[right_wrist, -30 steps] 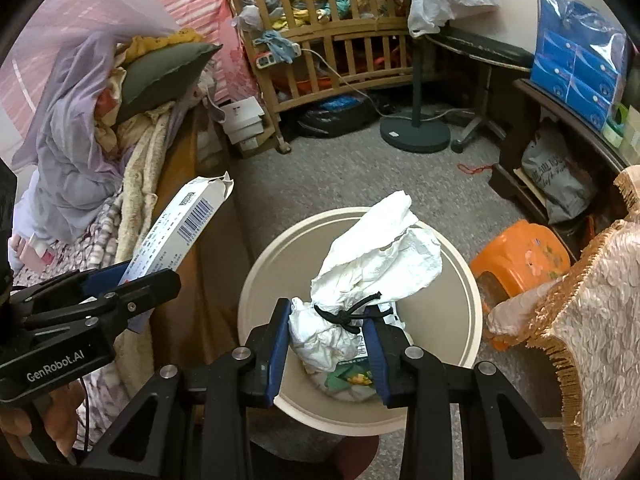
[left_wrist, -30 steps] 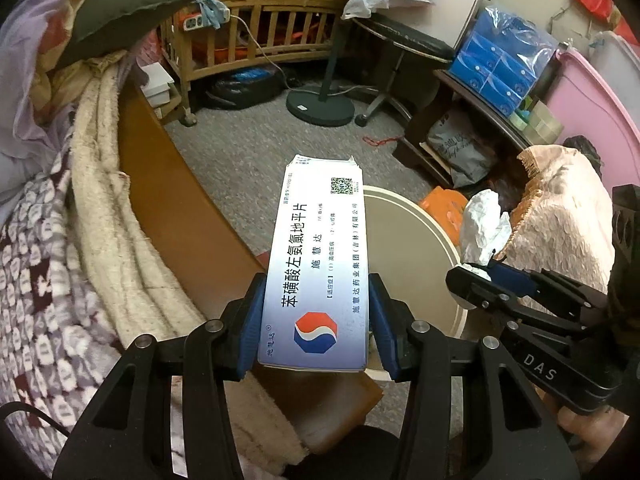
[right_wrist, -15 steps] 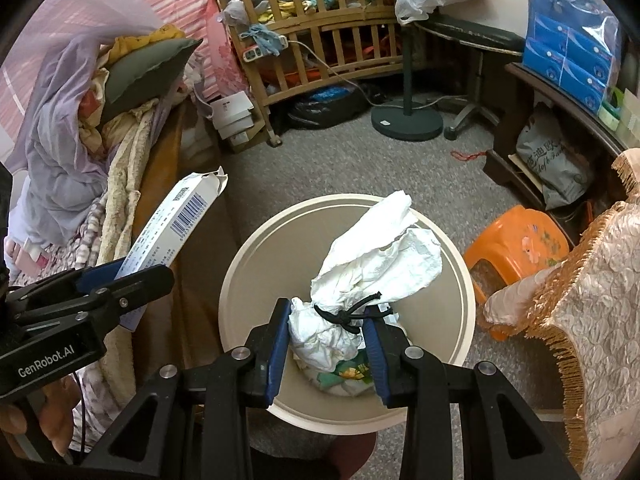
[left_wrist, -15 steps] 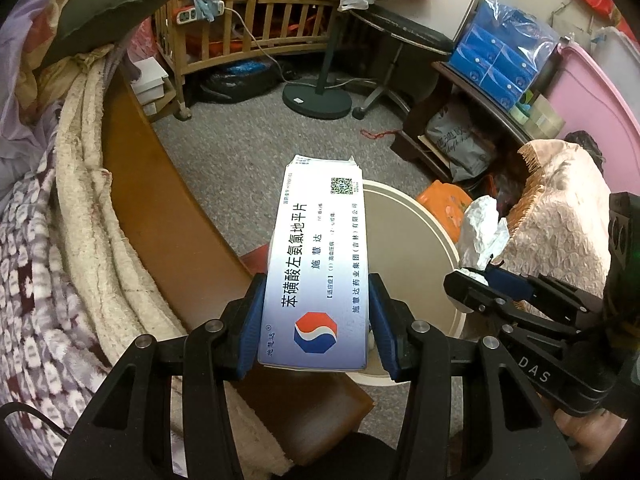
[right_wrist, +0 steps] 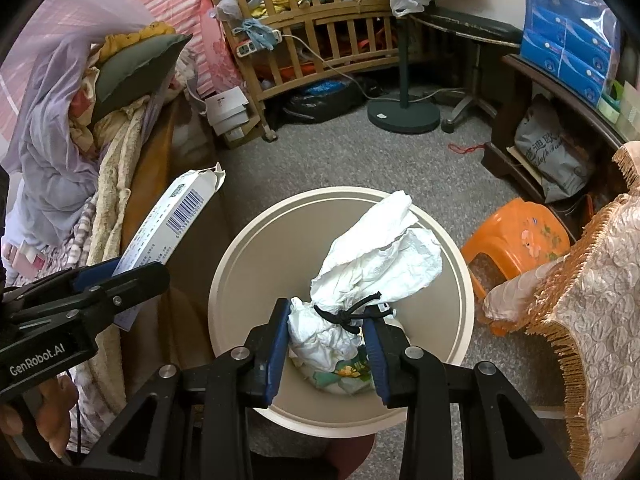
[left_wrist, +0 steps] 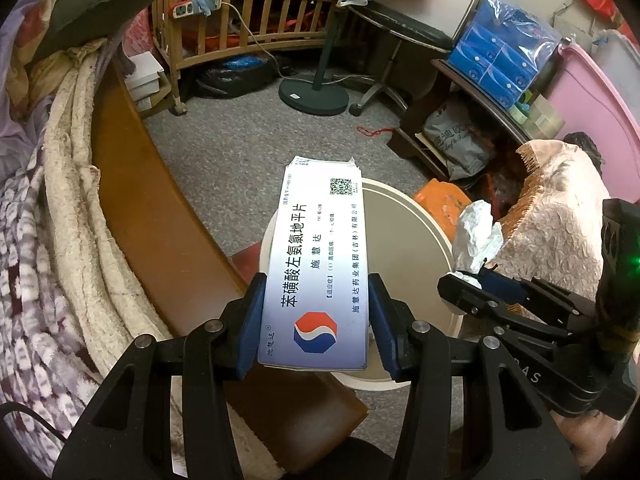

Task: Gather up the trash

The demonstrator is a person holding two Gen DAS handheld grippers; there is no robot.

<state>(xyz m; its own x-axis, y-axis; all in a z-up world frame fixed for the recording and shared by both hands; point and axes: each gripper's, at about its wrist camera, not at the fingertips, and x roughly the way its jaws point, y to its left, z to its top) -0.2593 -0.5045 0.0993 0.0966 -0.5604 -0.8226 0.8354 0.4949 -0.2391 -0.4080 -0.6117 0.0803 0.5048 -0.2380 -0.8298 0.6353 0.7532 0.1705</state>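
Left gripper (left_wrist: 314, 322) pinches medicine box (left_wrist: 320, 256) by long sides, torn end forward over near rim of round bin (left_wrist: 416, 240). Right gripper (right_wrist: 326, 344) clamps tied white wad (right_wrist: 372, 268) above bin mouth. Bed edge (left_wrist: 132, 184) close at left, orange stool (right_wrist: 520, 236) right, grey floor (left_wrist: 224, 148) open ahead.

white-blue box (left_wrist: 316, 276), white wad (right_wrist: 372, 268), cream bin (right_wrist: 256, 264), orange stool (right_wrist: 520, 236).

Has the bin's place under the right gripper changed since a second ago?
Yes. In the right wrist view the bin and orange stool both sit lower in frame, so the right gripper shifted, not the bin.
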